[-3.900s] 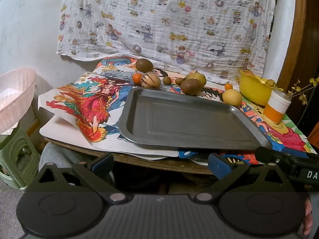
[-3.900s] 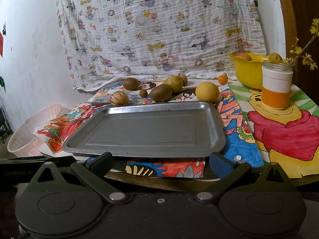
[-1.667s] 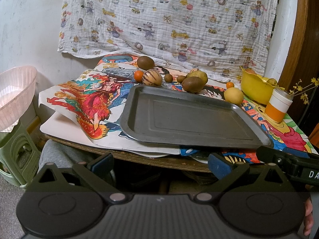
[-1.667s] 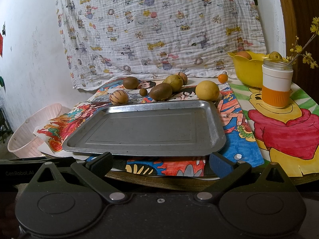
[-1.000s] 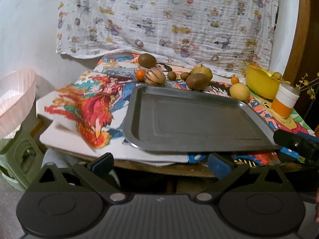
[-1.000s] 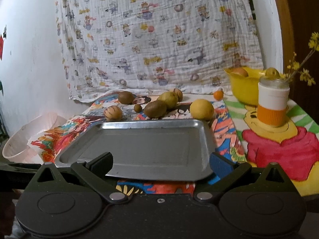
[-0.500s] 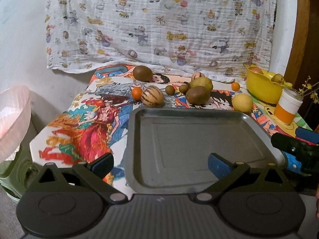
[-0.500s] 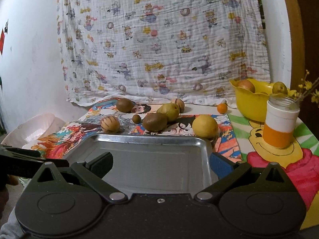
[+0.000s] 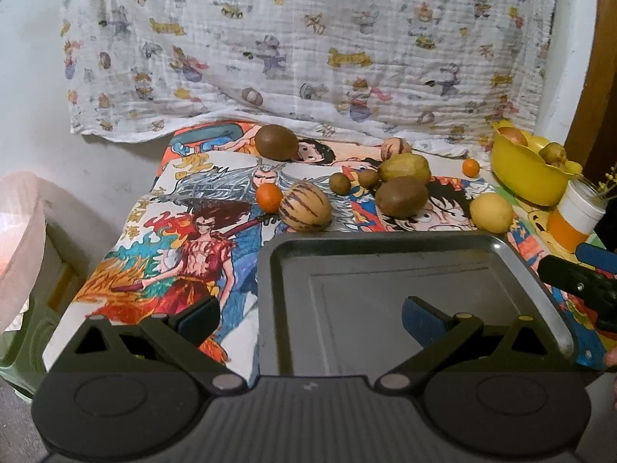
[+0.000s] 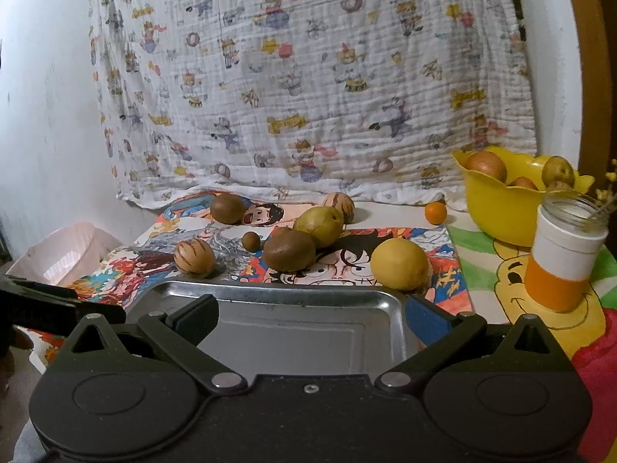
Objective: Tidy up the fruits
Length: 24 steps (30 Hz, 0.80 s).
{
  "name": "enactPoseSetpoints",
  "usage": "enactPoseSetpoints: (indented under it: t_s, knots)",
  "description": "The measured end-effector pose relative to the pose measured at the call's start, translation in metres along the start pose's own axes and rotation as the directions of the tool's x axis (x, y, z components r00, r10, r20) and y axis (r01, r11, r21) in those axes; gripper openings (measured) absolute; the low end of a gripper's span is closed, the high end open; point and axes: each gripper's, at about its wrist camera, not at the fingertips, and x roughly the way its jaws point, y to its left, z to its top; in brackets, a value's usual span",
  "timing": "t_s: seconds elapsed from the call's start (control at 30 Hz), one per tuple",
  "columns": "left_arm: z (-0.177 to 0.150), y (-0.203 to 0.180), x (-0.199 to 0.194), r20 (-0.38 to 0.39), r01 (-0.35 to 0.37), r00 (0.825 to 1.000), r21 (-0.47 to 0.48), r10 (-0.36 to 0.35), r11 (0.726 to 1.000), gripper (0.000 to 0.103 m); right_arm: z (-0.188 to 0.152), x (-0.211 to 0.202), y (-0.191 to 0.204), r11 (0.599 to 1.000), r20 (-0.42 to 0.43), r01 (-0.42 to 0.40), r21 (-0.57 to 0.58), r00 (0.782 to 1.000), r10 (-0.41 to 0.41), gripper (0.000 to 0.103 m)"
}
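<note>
Left gripper (image 9: pixel 310 314): fingers spread wide, holding nothing, above the near left edge of the tray.
Right gripper (image 10: pixel 310 314): fingers spread wide, empty, over the tray's near part.
Tray (image 9: pixel 385 243): metal, bare inside, on the cartoon-print table cover (image 9: pixel 185 231).
Fruits: loose on the cover beyond the tray's far rim; striped melon (image 9: pixel 304 206) touching a small orange (image 9: pixel 268 197), brown kiwi (image 9: pixel 401 196) just in front of a green pear (image 9: pixel 404 167), yellow lemon (image 9: pixel 491 212) to the right.
Yellow bowl (image 10: pixel 497 208): far right, with fruit inside.
</note>
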Motion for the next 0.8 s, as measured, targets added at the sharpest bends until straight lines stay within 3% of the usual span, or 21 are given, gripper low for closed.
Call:
enactPoseSetpoints:
  t_s: [0.33,0.6,0.8]
  knots:
    - [0.033,0.017,0.031,-0.028,0.024,0.999,0.004,-0.024,1.0,0.103,0.022,0.033,0.001,0.998,-0.058,-0.04,-0.046,0.998,0.038,0.103]
    - [0.053,0.021,0.052,-0.05,0.044,0.998,0.058,-0.041,0.997,0.103,0.041,0.059,0.01,0.974,-0.128,-0.085,-0.211,0.99,0.059,0.103]
    - [0.06,0.025,0.06,-0.056,0.046,0.998,0.093,-0.041,0.995,0.103,0.053,0.077,0.008,0.97,-0.159,-0.094,-0.223,0.986,0.059,0.103]
